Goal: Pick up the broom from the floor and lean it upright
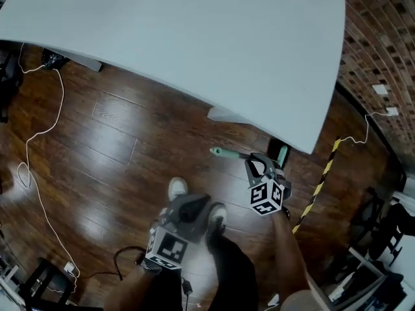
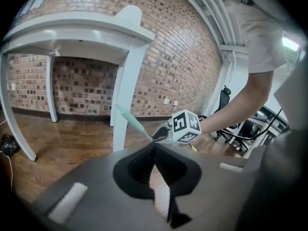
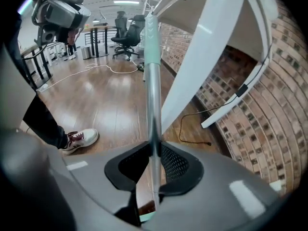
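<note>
Well, at the far left a white cable (image 1: 29, 141) snakes over the floor, and a broad white table (image 1: 194, 37) fills the top of my head view, its edge hanging over the spot where I work. My left gripper (image 2: 154, 148) sits low beside the person's white shoes (image 1: 177, 188), jaws pinched together on nothing. To its right, my right gripper (image 3: 155, 147) is clamped on the silver pole of the broom (image 3: 153, 105). The broom's long axis slants, and its green grip (image 1: 224, 152) is the raised end, pointing left toward the white table leg (image 2: 125, 95), which stands close behind it. I cannot tell whether they touch. Further right a yellow-and-black striped tape (image 1: 319, 185) lies on the glossy dark wood floor (image 1: 110, 141), and a brick wall (image 1: 376, 37) closes the room.
</note>
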{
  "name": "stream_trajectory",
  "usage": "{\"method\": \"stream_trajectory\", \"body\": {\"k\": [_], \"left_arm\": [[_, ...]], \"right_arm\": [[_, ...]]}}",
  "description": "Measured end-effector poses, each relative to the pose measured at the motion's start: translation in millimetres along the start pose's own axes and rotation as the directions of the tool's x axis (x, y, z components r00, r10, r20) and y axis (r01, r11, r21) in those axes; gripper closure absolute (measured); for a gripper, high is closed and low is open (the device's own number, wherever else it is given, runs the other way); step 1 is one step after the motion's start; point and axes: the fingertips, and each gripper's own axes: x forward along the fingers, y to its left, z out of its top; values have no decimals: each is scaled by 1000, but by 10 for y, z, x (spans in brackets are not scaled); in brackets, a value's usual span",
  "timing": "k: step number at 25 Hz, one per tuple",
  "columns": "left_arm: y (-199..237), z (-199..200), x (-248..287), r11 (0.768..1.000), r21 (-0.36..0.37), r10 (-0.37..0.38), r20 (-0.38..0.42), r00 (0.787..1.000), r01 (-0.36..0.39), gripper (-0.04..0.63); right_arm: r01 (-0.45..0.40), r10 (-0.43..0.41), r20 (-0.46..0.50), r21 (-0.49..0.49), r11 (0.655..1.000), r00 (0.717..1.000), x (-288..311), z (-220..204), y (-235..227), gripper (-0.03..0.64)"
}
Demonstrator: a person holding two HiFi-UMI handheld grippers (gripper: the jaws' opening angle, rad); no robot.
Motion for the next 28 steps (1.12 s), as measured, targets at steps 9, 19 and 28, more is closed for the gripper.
{"method": "stream_trajectory", "body": {"k": [9, 19, 28], "left_arm": [[-95, 590, 319, 996, 90, -20, -6, 1000, 21, 595], [-263, 1131, 717, 996, 74, 47, 5, 999, -48, 595], [-245, 1558, 917, 991, 55, 117, 28, 993, -119, 595]], "right_arm": [[125, -160, 145, 220, 967, 976, -583, 10, -876, 528], [83, -171, 241, 338, 937, 955, -697, 236, -1639, 528], [11, -138, 319, 369, 930, 938, -656, 835, -2286, 526]]}}
